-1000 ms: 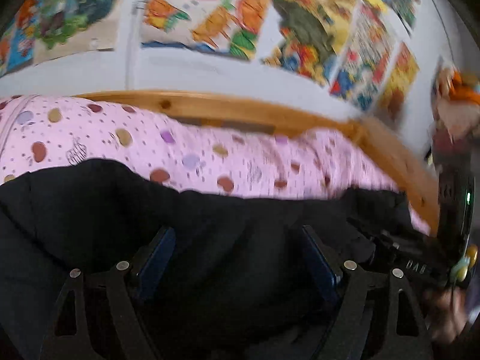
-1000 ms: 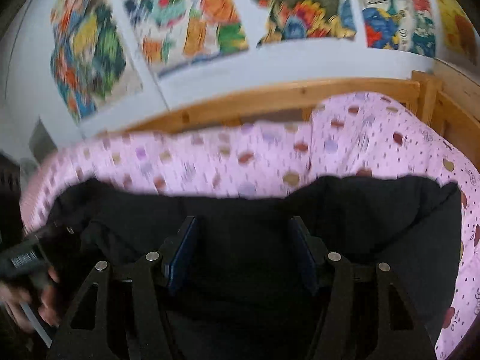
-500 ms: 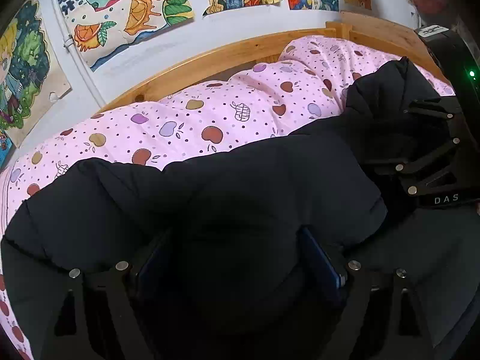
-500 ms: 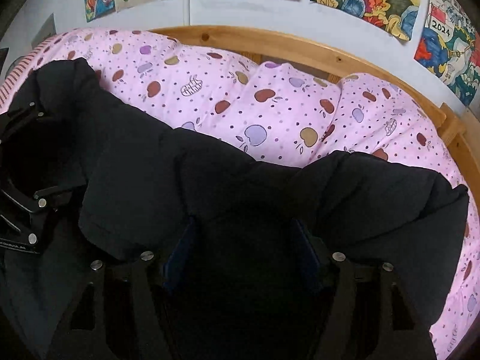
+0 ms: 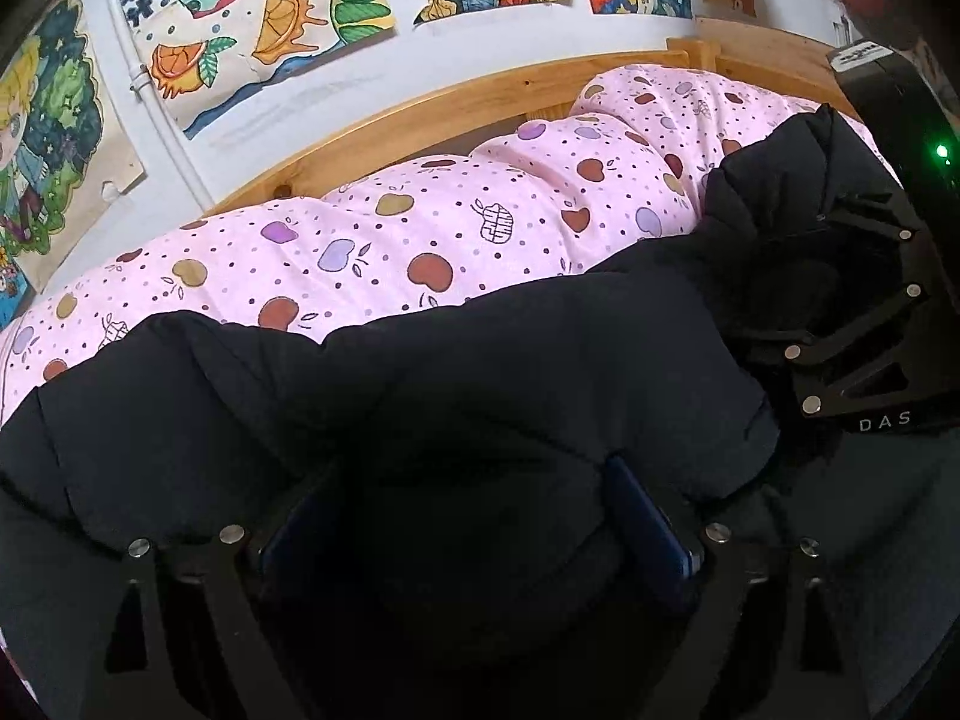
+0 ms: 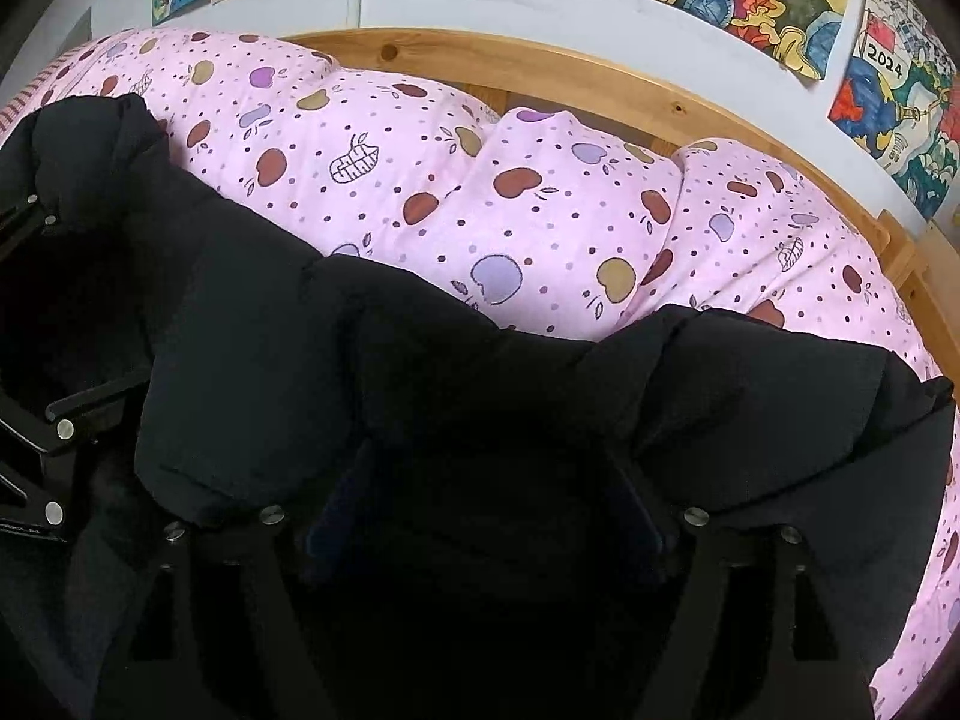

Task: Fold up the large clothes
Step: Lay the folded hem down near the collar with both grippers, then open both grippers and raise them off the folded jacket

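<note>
A black puffy jacket point(image 5: 420, 396) lies in a thick fold across the pink bedding. My left gripper point(image 5: 468, 516) stands over its near edge, jaws opening wide, the padded fold bulging loosely between the blue pads point(image 5: 645, 522). To its right the right gripper's black body point(image 5: 864, 360) rests on the same jacket. In the right wrist view the jacket point(image 6: 252, 360) fills the lower half, and my right gripper point(image 6: 486, 510) has its jaws opening around a dark fold. The left gripper's frame point(image 6: 42, 420) shows at the left edge.
A pink quilt with apple prints point(image 5: 456, 228) point(image 6: 480, 180) lies bunched behind the jacket. A wooden bed rail point(image 5: 420, 114) point(image 6: 600, 72) curves behind it. Colourful drawings point(image 5: 252, 18) hang on the white wall above.
Both grippers dropped toward the bed and rolled level, and the jacket came down onto the quilt. The gaps between both pairs of pads have widened.
</note>
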### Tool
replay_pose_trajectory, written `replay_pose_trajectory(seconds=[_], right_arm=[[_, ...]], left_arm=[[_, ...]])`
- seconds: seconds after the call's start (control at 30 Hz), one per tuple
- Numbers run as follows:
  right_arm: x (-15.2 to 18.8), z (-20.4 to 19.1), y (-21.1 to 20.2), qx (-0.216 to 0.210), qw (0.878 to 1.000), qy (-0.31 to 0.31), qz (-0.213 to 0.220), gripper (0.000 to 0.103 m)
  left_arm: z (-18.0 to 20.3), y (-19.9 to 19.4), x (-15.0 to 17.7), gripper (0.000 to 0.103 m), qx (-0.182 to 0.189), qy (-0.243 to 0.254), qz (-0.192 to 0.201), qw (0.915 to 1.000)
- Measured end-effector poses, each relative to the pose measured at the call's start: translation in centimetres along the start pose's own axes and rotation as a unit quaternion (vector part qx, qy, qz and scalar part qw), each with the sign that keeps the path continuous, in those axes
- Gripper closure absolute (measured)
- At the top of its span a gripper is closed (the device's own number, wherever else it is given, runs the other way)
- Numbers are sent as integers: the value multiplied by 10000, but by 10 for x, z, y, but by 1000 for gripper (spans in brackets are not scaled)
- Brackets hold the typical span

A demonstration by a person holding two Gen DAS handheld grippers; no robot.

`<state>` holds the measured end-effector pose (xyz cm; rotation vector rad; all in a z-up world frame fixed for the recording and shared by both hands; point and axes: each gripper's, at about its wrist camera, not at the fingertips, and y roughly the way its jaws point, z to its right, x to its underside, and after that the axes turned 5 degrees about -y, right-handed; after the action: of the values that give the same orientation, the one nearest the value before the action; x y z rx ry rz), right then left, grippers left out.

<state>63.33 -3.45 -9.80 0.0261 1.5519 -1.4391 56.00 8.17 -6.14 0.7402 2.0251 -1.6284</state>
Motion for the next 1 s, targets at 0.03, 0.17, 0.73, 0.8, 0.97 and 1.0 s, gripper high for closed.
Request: replay_pose_trajectory(seconds=[0.03, 0.17, 0.73, 0.8, 0.97, 1.0], right_arm=[[-1, 1, 1, 0, 10000, 6, 20, 31], [3, 4, -7, -10, 9998, 55, 167, 30], [26, 10, -58, 172, 9967, 461, 639, 22], [28, 9, -68, 247, 9960, 471, 722, 22], [34, 5, -93, 270, 9945, 429, 915, 22], [36, 5, -98, 269, 9945, 426, 921, 22]], left_arm=[[0, -1, 0, 13, 9, -9, 20, 10000], [-3, -9, 4, 12, 89, -87, 144, 9998], [-22, -36, 12, 5, 216, -661, 233, 9973], [-24, -41, 12, 5, 242, -771, 223, 9965], [-22, -60, 14, 5, 111, -889, 253, 9957], [-22, -65, 15, 5, 99, -937, 255, 9952]])
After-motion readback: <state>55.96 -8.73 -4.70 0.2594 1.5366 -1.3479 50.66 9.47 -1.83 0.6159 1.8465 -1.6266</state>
